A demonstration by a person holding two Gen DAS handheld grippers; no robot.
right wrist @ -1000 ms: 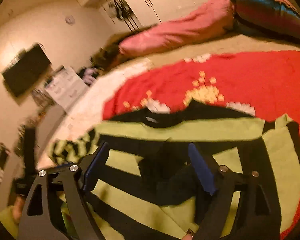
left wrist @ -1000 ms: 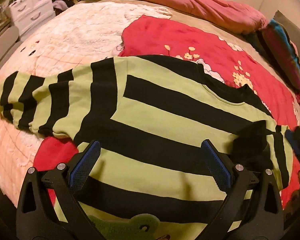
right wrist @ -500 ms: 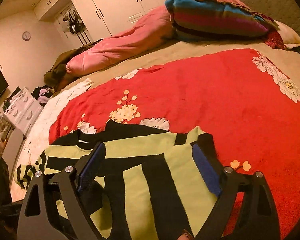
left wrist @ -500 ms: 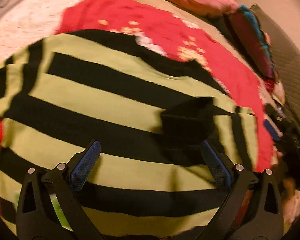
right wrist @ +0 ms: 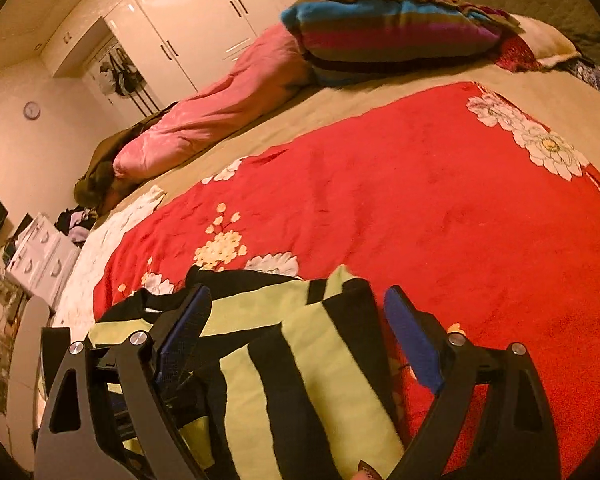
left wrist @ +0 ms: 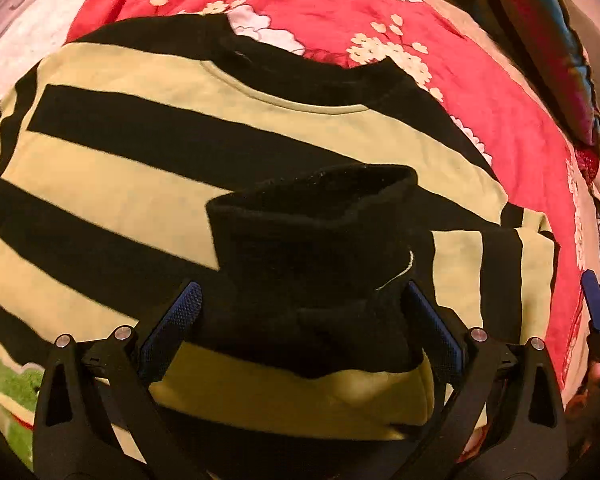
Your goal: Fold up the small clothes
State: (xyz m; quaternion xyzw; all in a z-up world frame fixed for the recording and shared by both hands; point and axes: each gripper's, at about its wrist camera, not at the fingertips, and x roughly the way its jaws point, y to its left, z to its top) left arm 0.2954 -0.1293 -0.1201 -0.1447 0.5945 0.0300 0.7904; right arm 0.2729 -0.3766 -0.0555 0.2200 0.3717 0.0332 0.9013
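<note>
A green and black striped sweater [left wrist: 140,184] lies flat on a red flowered blanket [left wrist: 480,80] on the bed. Its right sleeve is folded in over the body, with the black cuff [left wrist: 316,232] lying on the chest. My left gripper [left wrist: 300,320] is open, its fingers either side of the cuff, just above it. My right gripper [right wrist: 296,332] is open above the folded sleeve and right shoulder [right wrist: 312,356] of the sweater. The right gripper's blue pad [left wrist: 594,304] shows at the right edge of the left wrist view.
A pink duvet [right wrist: 212,116] and a striped pillow [right wrist: 388,36] lie at the head of the bed. White wardrobes [right wrist: 204,28] stand behind. A white drawer unit [right wrist: 40,256] stands left of the bed. A white blanket [left wrist: 32,28] lies left of the red one.
The left gripper has moved right and closer, so the black cuff now sits between its fingers. The right gripper has swung right, off the cuff, to the sweater's right shoulder edge.
</note>
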